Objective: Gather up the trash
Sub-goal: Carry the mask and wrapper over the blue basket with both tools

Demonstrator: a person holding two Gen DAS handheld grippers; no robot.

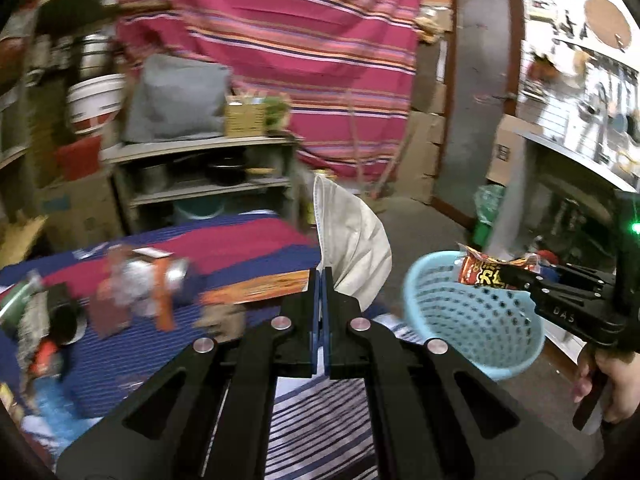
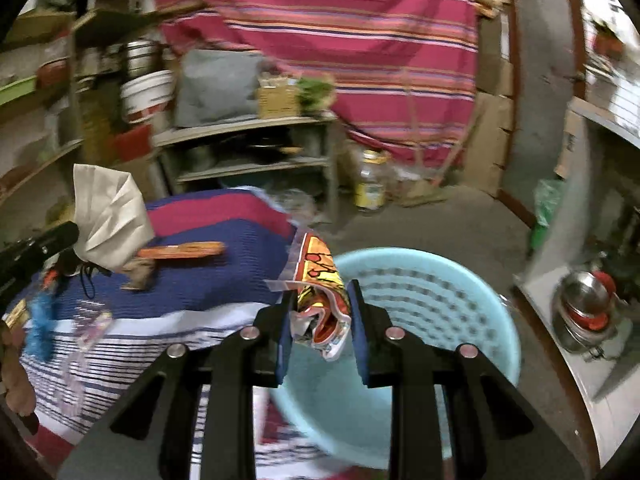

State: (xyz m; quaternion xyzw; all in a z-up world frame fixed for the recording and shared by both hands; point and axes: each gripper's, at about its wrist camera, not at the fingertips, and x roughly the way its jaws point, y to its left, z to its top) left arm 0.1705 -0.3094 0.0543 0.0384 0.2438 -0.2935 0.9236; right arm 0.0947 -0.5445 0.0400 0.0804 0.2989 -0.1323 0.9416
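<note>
Far to the left, loose litter (image 1: 136,292) is spread over the striped bedspread (image 1: 248,240), blurred past naming, so plenty of the collecting is not yet done. The left gripper (image 1: 320,280) is clenched on the lower edge of a white face mask (image 1: 352,240), which stands up in a fan above the pinch, over the bedspread's right edge and short of the pale blue basket (image 1: 472,320). Only a thin margin of the mask is caught, so the risk there is that a quick swing drags it free and it falls between bedspread and basket. If it were let go at this spot, it would likely drop onto the cover or the floor, not inside. To the right, the right gripper (image 2: 320,300) grips a crumpled red and yellow snack wrapper (image 2: 320,280), its pads partly apart around the wad, held above the basket's near rim. Slick film can spring open or slide, and a loose strip juts out to the left, so a release near the rim may leave it hanging over the edge. In the left wrist view the two grippers are near each other at the basket, so they could knock together or tip that light basket.
</note>
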